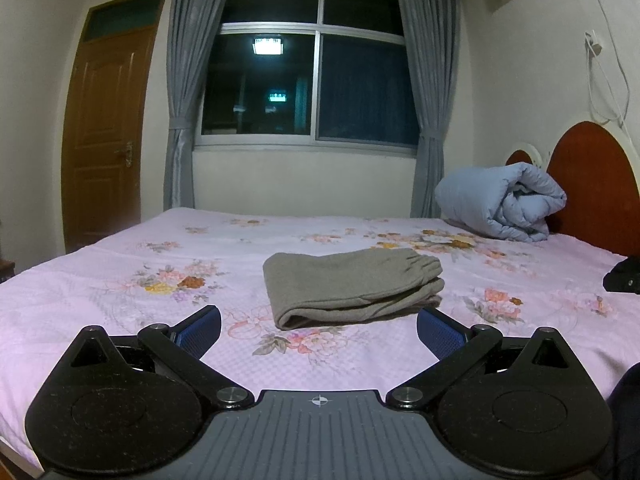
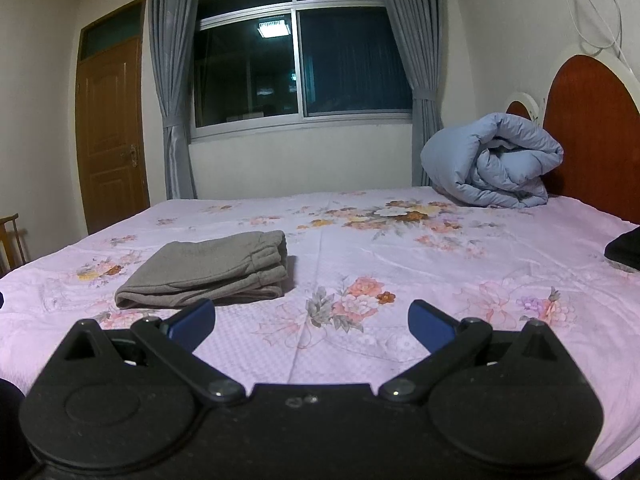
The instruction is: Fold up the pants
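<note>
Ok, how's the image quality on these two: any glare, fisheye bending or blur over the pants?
Left wrist view: dim indoor light, a ceiling lamp reflected as glare in the window, door bowed by the fisheye, black vignette corners; folded pants sharp. Right wrist view: same lamp reflection, headboard curved at the edge, pants sharp with soft shadow beside them.

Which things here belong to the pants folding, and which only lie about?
Job: folded grey pants; left gripper, open; right gripper, open.

Lying about: rolled blue quilt; floral bedsheet; black item at the right edge.
</note>
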The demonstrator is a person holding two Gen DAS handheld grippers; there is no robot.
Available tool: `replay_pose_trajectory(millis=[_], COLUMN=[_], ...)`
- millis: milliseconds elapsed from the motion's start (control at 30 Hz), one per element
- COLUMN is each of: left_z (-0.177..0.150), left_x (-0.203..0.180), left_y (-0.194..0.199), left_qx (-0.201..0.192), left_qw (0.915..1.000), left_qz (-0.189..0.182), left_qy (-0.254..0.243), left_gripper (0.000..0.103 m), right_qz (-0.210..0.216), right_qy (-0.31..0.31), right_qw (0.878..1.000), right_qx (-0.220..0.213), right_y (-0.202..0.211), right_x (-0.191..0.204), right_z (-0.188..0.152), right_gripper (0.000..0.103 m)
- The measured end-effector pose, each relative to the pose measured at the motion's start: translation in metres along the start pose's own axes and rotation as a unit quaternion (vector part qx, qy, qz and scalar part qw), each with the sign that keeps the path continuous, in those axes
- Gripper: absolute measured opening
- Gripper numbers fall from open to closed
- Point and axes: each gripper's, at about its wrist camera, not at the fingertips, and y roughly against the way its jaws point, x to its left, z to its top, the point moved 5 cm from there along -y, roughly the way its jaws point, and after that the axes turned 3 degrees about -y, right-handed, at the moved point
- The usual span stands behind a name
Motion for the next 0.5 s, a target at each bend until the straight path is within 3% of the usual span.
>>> replay_pose_trajectory(millis=[500], left_z=[0.0001], left_x=[0.0003], left_y=[-0.0008], left_qx=[0.0], left_qw=[1.0], left_qz=[-0.002], left_qy=[-0.001], left_gripper=[0.103], right_qz=[0.001], right_qy=[0.0], right_qw=[1.0], right_qx=[-0.002], right_y=[0.0002], right_x=[0.0006], right_z=[-0.0006], right_gripper=[0.097])
